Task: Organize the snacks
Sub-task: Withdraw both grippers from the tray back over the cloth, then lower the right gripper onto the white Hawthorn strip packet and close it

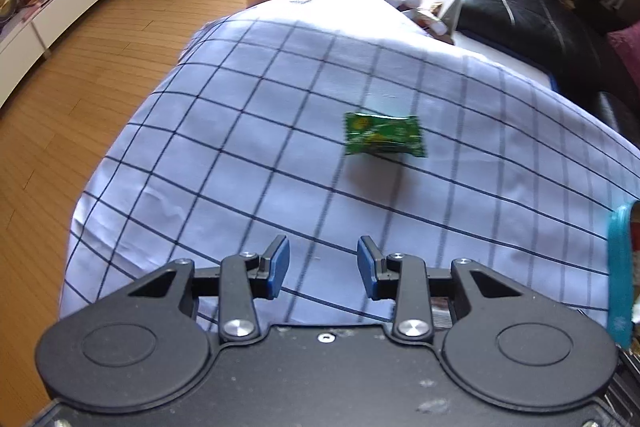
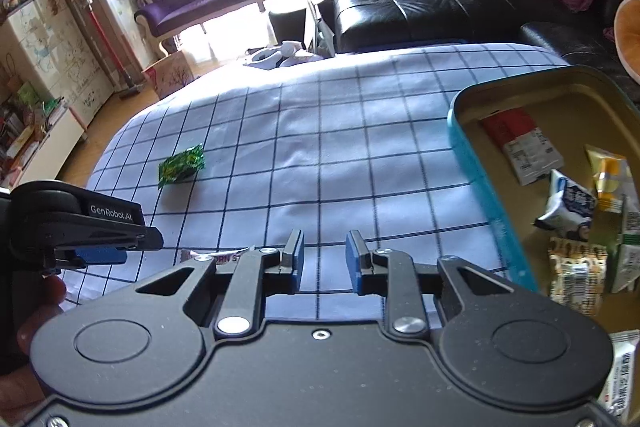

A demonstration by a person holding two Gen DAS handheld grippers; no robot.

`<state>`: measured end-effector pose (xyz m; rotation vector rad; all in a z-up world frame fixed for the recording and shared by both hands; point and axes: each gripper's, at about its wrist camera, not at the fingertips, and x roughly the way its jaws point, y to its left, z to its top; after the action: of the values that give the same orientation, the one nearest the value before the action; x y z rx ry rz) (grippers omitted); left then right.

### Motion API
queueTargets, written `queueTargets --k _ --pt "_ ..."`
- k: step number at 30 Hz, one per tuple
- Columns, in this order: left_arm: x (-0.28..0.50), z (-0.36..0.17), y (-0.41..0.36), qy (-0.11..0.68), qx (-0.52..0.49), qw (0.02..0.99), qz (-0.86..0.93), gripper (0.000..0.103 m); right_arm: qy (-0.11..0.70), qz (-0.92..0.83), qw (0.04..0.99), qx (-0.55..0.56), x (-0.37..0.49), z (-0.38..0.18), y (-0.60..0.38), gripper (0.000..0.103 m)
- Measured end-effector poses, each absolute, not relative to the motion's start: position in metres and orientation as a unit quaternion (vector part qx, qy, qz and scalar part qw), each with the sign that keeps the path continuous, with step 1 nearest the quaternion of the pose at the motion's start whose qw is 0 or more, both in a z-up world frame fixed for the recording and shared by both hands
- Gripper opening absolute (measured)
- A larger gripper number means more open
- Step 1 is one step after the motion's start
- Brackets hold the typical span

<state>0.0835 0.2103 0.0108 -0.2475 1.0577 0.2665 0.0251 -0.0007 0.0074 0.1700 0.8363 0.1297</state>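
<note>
The left gripper (image 1: pixel 323 265) has its fingers apart and holds nothing. The green snack packet (image 1: pixel 383 135) lies on the checked cloth (image 1: pixel 224 131) over the desk, ahead of those fingers and a bit to the right, well apart. The right gripper (image 2: pixel 323 259) also has its fingers apart. The blue tin (image 2: pixel 486 195) with snacks sits on its right.
</note>
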Motion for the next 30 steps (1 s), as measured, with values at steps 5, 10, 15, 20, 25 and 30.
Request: queueTargets --k 5,10,15,20,25,30 --pt "0.085 0.004 0.229 0.511 -0.149 0.838 0.115 0.037 0.407 0.063 0.908 0.080 0.039 0.004 0.012 0.036" --pt "0.086 0.004 0.228 0.510 -0.145 0.841 0.109 0.040 0.399 0.063 0.911 0.079 0.059 0.003 0.025 0.036" --pt "0.086 0.004 0.227 0.510 -0.142 0.841 0.107 0.042 0.404 0.068 0.910 0.058 0.073 -0.005 0.036 0.036" --pt "0.086 0.004 0.228 0.510 -0.144 0.841 0.104 0.042 0.399 0.070 0.914 0.024 0.065 -0.013 0.042 0.036" --pt "0.086 0.005 0.231 0.510 -0.151 0.841 0.099 0.042 0.396 0.083 0.914 -0.029 0.041 -0.013 0.049 0.036" --pt "0.086 0.006 0.235 0.509 -0.162 0.840 0.093 0.041 0.400 0.110 0.908 -0.058 0.020 -0.013 0.048 0.036"
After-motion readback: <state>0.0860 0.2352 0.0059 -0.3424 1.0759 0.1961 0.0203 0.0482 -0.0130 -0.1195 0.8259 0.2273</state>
